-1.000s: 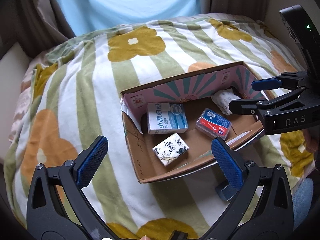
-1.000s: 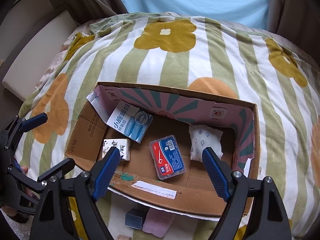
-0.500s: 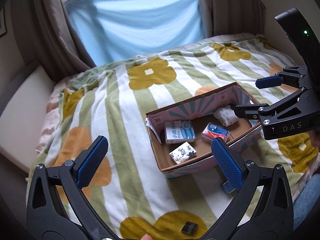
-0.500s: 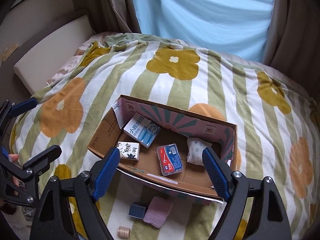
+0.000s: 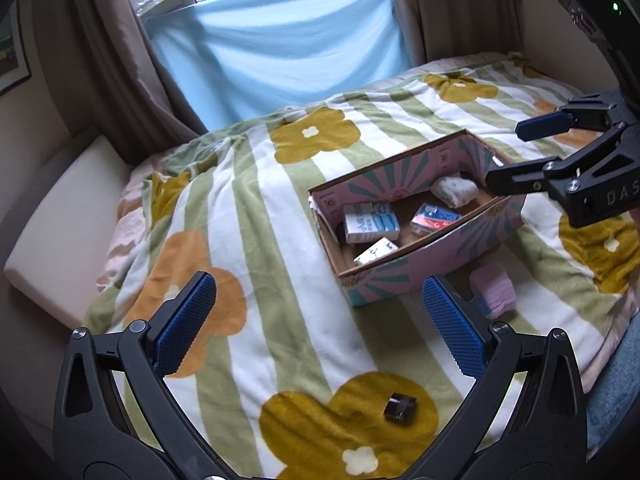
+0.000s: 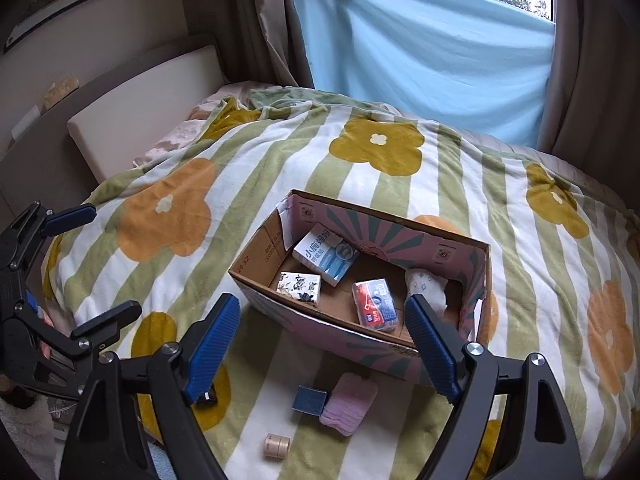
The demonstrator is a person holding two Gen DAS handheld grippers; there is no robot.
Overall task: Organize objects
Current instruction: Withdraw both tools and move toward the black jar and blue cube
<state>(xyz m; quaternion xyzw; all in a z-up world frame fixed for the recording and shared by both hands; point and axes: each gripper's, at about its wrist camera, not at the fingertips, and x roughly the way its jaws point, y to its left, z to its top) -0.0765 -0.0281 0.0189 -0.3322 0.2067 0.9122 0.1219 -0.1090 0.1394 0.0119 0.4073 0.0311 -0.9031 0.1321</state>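
An open cardboard box (image 6: 256, 258) (image 5: 424, 268) sits on the flowered blanket. Inside lie a blue-white carton (image 6: 326, 254) (image 5: 370, 224), a black-white tissue pack (image 6: 300, 286) (image 5: 376, 250), a red-blue case (image 6: 374, 306) (image 5: 436, 216) and a white patterned pouch (image 6: 426, 286) (image 5: 454, 190). In front of the box lie a pink cloth (image 6: 348, 402) (image 5: 492, 290), a dark blue cube (image 6: 308, 398), a beige spool (image 6: 276, 446) and a small black object (image 5: 400, 404) (image 6: 206, 396). My left gripper (image 5: 320, 324) (image 6: 92, 260) is open and empty, held back from the box. My right gripper (image 6: 324, 344) (image 5: 516, 152) is open and empty above the box's near side.
The blanket (image 6: 380, 148) covers a bed. A white padded ledge (image 6: 136, 108) (image 5: 60, 216) runs along the left. A light blue sheet (image 6: 420, 52) and brown curtains (image 5: 108, 60) hang at the window behind.
Both grippers have pulled up and back from the box, so it looks smaller. The loose objects in front of the box have come into view. Both stay open.
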